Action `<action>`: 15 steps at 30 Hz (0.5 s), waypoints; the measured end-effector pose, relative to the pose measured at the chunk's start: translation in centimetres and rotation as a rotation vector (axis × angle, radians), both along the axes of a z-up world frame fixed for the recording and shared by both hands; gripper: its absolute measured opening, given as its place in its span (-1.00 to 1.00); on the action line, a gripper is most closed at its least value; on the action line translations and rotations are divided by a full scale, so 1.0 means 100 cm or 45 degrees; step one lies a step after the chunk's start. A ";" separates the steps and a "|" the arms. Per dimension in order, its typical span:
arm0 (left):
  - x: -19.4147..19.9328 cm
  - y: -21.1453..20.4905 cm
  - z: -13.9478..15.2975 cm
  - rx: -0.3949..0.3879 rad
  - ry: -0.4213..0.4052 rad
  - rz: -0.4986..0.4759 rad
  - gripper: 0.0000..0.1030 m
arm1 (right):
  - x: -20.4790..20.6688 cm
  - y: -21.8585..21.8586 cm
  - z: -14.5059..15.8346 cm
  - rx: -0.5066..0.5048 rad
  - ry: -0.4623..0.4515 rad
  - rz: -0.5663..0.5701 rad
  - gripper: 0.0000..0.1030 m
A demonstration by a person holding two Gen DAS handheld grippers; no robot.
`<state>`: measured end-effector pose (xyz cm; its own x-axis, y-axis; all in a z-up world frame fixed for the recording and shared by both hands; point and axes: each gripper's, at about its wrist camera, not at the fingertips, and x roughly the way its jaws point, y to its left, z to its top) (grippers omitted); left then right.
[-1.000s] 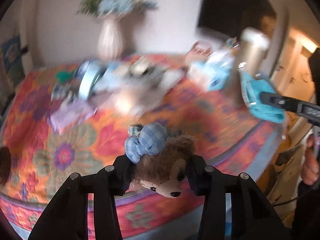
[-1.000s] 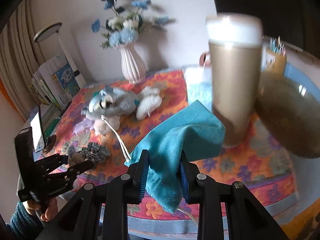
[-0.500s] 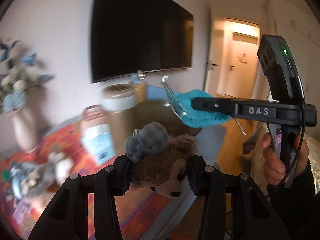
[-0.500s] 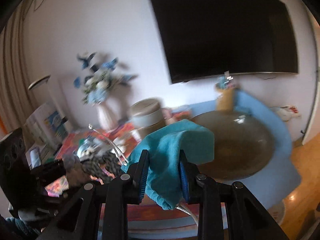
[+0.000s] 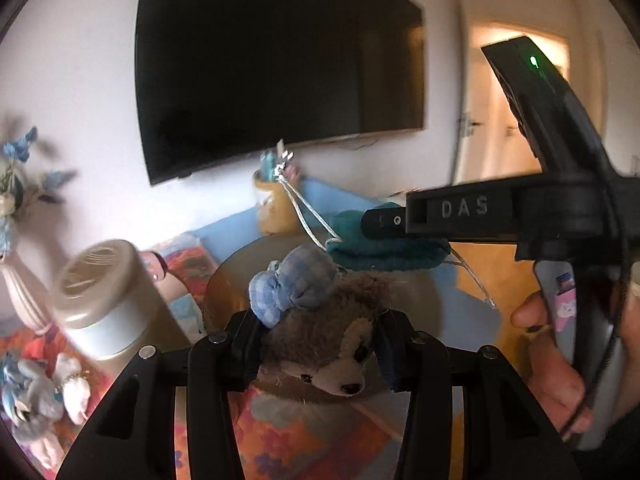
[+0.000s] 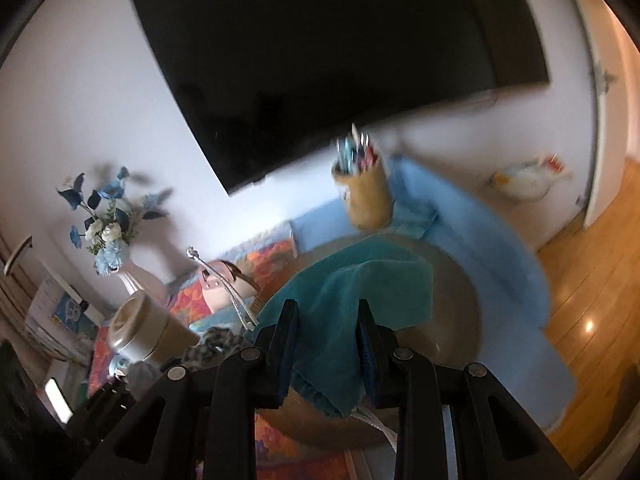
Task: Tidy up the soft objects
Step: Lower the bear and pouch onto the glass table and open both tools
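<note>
Soft objects are partly gathered: a plush bear [image 5: 320, 328] is clamped in the left gripper [image 5: 316, 346], and a teal cloth [image 6: 352, 304] is pinched in the right gripper [image 6: 326, 350], both carried above a round bowl [image 6: 452, 344]. Neither has been set down; another plush toy [image 5: 36, 396] is left on the table [image 5: 312, 440].

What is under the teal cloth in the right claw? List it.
Below the teal cloth, held by the right claw, lies a round brownish bowl on the table. The bowl's middle is covered by the cloth, so whether anything lies inside cannot be seen.
</note>
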<state>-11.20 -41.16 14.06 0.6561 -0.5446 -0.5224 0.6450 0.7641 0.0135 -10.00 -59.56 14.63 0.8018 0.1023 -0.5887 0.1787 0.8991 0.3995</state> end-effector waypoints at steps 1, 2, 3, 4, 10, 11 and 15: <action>0.003 -0.004 -0.003 0.015 0.002 0.019 -0.15 | 0.009 -0.006 -0.004 0.017 0.025 0.014 -0.48; 0.008 -0.011 -0.007 0.042 -0.009 0.050 -0.09 | 0.020 -0.011 -0.008 0.032 0.054 0.031 -0.47; 0.011 -0.016 -0.010 0.068 -0.027 0.084 -0.06 | 0.033 -0.018 -0.014 0.060 0.093 0.070 -0.47; 0.013 -0.021 -0.013 0.099 -0.053 0.113 -0.04 | 0.042 -0.021 -0.018 0.083 0.121 0.097 -0.44; 0.015 -0.029 -0.026 0.130 -0.072 0.119 0.93 | 0.066 -0.031 -0.039 0.130 0.267 0.166 0.19; 0.010 -0.029 -0.026 0.133 -0.085 0.105 0.93 | 0.064 -0.032 -0.042 0.154 0.290 0.175 0.19; -0.020 -0.028 -0.023 0.136 -0.116 0.032 0.93 | 0.041 -0.040 -0.041 0.243 0.290 0.181 0.19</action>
